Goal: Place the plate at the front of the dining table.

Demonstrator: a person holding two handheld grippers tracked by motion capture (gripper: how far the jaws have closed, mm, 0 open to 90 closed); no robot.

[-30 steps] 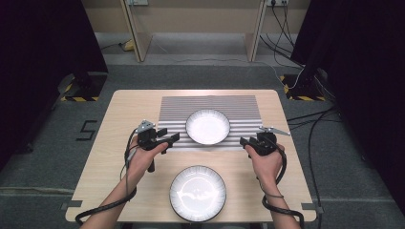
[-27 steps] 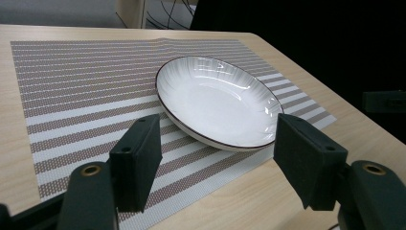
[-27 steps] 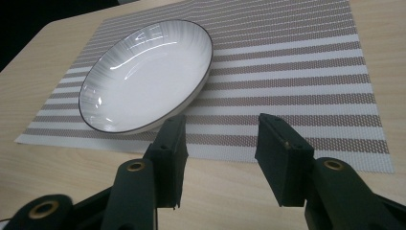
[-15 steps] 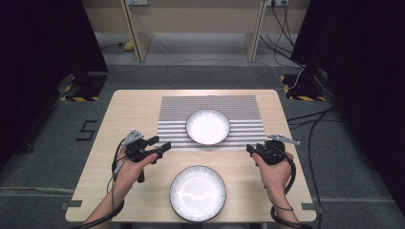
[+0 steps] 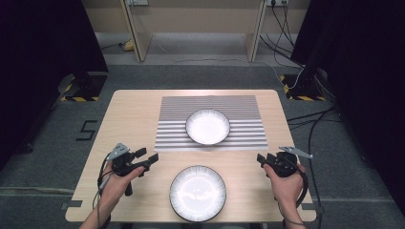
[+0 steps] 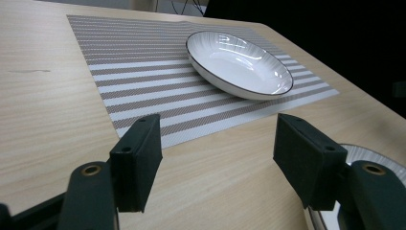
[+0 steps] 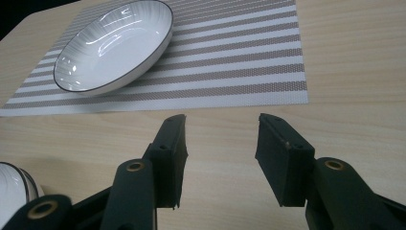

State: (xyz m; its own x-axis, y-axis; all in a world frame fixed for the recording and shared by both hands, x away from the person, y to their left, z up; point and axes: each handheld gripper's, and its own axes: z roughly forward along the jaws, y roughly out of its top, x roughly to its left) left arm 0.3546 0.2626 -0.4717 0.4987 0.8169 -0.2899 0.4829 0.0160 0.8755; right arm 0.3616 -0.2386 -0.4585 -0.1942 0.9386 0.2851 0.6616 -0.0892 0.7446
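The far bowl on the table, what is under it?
The far bowl sits on a striped placemat, which lies flat on the wooden table. The patch of mat directly beneath the bowl is covered, so anything there cannot be seen.

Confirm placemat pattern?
The placemat has grey and white stripes running along its length; it shows clearest in the left gripper view.

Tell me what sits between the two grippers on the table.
In the high view, the near plate lies between the left gripper and right gripper, slightly nearer the person.
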